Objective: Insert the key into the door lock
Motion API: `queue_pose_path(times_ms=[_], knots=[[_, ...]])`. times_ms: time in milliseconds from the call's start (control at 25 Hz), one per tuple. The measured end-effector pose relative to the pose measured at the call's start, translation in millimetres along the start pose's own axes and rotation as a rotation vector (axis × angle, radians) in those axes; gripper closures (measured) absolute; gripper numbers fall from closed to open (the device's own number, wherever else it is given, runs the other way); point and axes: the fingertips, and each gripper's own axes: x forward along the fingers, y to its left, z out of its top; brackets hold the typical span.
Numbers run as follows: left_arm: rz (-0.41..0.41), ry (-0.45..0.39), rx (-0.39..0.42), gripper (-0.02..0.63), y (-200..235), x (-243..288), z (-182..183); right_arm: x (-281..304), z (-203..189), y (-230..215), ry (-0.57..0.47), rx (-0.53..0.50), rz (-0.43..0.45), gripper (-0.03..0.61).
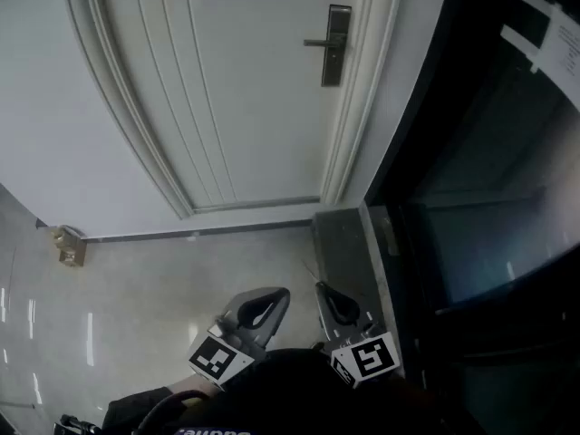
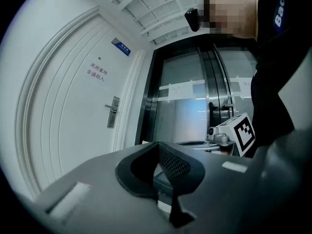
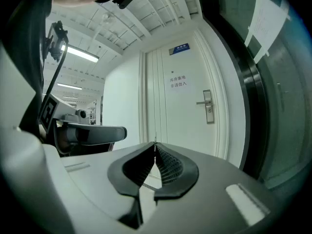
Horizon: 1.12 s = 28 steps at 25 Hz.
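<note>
while the right gripper (image 3: 155, 146), jaws pinched on a thin sliver that is probably the key (image 3: 155, 137), stands well apart from the far door lock (image 3: 208, 106) and the left gripper (image 2: 157, 145) sits closed and empty, so slight a hold could let the key twist and miss the lock.

Matt white door (image 1: 245, 89), brushed-metal lock plate (image 1: 336, 45), glossy tiled floor (image 1: 163, 279) (reflecting lights).
</note>
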Motion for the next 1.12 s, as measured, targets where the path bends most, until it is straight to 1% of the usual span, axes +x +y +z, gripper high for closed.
queue_pose_path(times_ms=[560, 840, 1120], knots=[[0.007, 0.004, -0.01, 0.594, -4.0, 1.0, -2.2, -4.9, -2.7, -3.0, 0.008, -0.004, 0.002, 0.566], [0.017, 0.006, -0.005, 0.594, -14.0, 16.1, -3.4, -13.4, -2.1, -24.6, -0.013, -0.021, 0.005, 0.566], [0.036, 0.025, 0.0, 0.594, -22.1, 43.0, -5.2, -19.0, -0.6, -55.7, -0.013, 0.003, 0.011, 0.566]])
